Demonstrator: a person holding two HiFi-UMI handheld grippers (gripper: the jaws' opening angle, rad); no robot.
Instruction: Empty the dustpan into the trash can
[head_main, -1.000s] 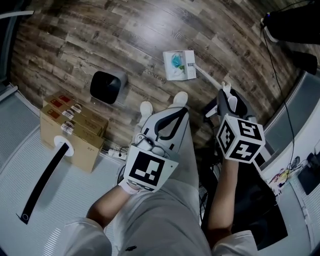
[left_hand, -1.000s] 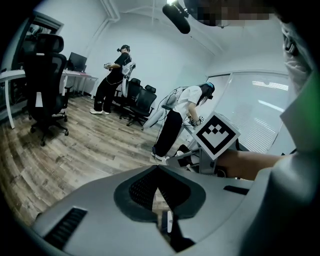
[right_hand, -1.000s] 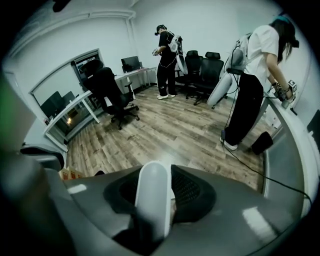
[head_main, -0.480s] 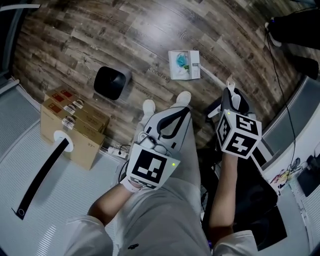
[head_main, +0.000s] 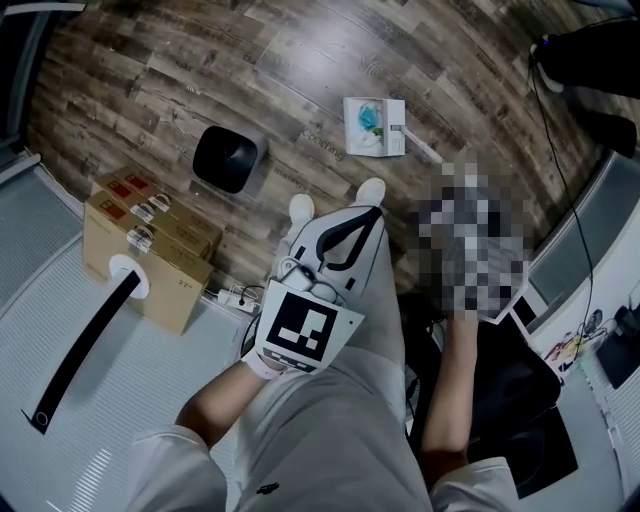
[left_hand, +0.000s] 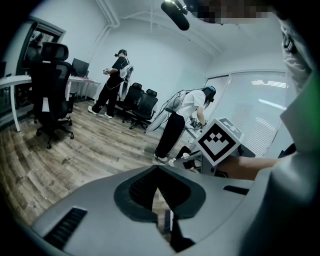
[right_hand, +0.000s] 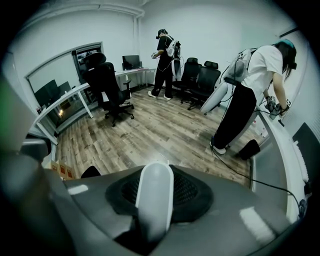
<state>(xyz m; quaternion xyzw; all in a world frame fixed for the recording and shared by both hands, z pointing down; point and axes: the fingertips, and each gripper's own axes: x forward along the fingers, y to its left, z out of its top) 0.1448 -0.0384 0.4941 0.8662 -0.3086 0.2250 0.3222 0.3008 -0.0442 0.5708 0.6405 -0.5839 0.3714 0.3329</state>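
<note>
A white dustpan (head_main: 375, 127) with blue-green litter in it lies low over the wood floor, and its long white handle (head_main: 425, 150) runs back toward my right hand. The black trash can (head_main: 229, 158) stands to its left, a good gap away. In the right gripper view my right gripper (right_hand: 156, 172) is shut on the rounded white handle (right_hand: 155, 200), which stands between its jaws. A mosaic patch hides that gripper in the head view. My left gripper (head_main: 340, 232) hangs over my legs, shut and empty, its jaws (left_hand: 158, 175) pressed together.
Cardboard boxes (head_main: 150, 245) and a power strip (head_main: 232, 298) lie left of my feet (head_main: 300, 210). A black cable (head_main: 570, 200) crosses the floor by the desk on the right. Two other people (right_hand: 167, 47) (right_hand: 250, 95) and office chairs (right_hand: 107, 85) stand across the room.
Both grippers have edged slightly forward. The dustpan and the trash can keep the same gap between them. The right gripper stays on the handle.
</note>
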